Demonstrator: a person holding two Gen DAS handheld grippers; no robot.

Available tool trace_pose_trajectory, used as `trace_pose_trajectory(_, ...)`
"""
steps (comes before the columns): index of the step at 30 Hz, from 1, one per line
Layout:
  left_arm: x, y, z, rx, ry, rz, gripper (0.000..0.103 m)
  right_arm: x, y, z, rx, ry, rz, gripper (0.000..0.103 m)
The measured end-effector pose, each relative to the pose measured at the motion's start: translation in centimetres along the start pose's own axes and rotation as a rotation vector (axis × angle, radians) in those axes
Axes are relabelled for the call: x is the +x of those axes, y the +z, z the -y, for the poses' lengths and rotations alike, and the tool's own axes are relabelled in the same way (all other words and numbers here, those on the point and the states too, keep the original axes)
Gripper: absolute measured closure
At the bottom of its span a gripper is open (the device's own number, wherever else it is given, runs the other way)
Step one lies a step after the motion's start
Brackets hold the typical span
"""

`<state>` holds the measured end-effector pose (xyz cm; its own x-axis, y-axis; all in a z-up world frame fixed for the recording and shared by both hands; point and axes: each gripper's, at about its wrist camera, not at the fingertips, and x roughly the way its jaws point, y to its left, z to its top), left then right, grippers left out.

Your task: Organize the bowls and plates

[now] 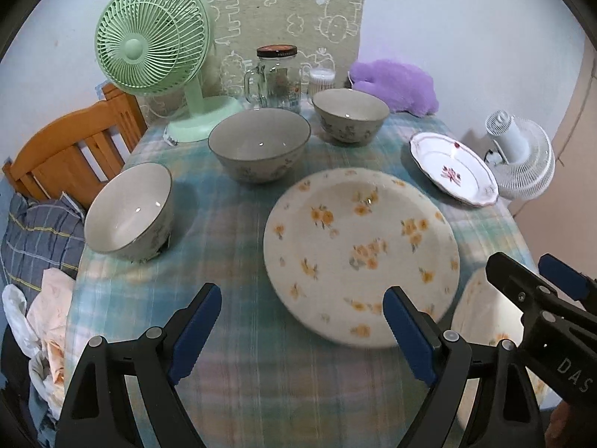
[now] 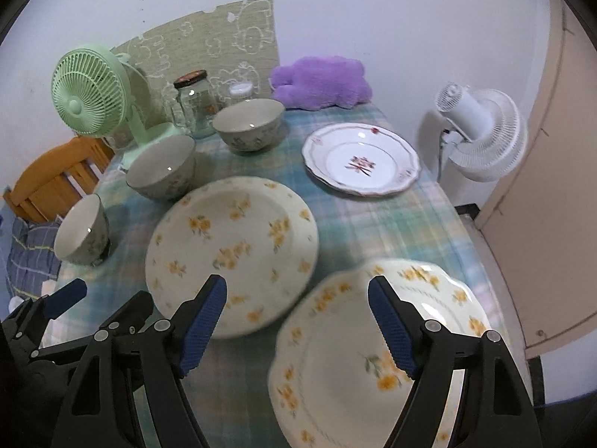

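Plaid tablecloth (image 1: 242, 373) carries three bowls (image 1: 259, 143) at left, yellow-flowered plate (image 1: 360, 257) centre, scalloped plate (image 2: 373, 366) nearest, red-flowered plate (image 2: 360, 158) far right. Left gripper (image 1: 302, 330) and right gripper (image 2: 298, 321) both gape wide, holding nothing.

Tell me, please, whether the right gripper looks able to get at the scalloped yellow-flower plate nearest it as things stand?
Probably yes: the right gripper is open and empty, the scalloped plate lies right below it, and nothing sits on its rim.

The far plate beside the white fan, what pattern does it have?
White plate with a dark red flower motif in the centre and a thin reddish rim line; clearest in the right wrist view.
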<state>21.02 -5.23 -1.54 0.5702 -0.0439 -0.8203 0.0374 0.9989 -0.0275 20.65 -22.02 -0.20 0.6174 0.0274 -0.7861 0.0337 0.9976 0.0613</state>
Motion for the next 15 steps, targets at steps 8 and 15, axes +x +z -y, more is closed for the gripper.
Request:
trace_pose_trajectory(8,3.6,2.7,0.5,-0.039,0.045,0.0,0.015,4.5,3.6,0.1,-0.03,0.011,-0.022,0.022)
trace_pose_trajectory(15,7.4,3.6,0.7,-0.06,0.087,-0.044,0.016,8.9,4.9,0.0,-0.064,0.031,-0.079,0.022)
